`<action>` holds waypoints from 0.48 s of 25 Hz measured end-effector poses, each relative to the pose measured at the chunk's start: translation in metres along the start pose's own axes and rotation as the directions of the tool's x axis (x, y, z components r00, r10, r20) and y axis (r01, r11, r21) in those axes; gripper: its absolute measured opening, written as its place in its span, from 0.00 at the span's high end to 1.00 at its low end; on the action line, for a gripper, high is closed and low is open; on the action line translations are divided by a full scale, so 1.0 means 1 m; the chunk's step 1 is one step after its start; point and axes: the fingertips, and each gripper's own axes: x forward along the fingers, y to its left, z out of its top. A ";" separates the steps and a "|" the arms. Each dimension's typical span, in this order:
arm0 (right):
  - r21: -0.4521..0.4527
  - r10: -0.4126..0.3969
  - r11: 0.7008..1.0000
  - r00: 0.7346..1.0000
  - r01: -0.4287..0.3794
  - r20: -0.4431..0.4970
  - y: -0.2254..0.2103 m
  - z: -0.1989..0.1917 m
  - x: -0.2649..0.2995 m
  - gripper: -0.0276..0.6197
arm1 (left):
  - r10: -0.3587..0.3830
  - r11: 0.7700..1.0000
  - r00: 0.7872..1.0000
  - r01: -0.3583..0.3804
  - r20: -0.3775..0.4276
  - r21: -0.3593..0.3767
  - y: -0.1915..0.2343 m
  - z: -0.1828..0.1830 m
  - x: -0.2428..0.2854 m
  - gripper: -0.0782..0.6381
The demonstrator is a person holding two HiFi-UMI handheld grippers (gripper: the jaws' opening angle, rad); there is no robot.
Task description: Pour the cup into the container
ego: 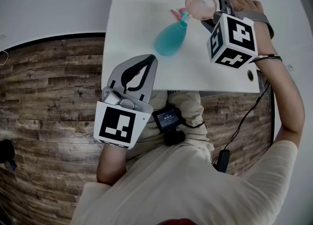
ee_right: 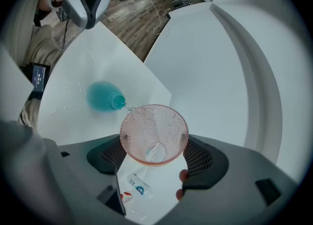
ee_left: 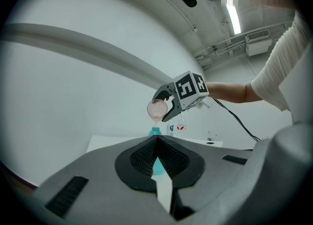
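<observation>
Right gripper (ee_right: 154, 159) grips cup (ee_right: 154, 132), tipped over container (ee_right: 101, 97) (teal)

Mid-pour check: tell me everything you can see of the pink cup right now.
The pink cup is translucent and plastic-looking, with a pebbled wall that tapers to a small clear base. The right gripper clamps it between its jaws. It hangs above the white table, touching nothing else, tipped so that its lip is over the neck of the teal bottle. A thin trickle runs from the lip toward that neck. Droplets cling to the inside, and little liquid seems left.
</observation>
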 end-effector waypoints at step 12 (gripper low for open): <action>-0.027 -0.021 0.999 1.000 0.021 -0.015 -0.002 0.000 -0.001 0.38 | -0.001 1.000 1.000 0.001 0.004 0.003 -0.001 0.002 -0.001 0.88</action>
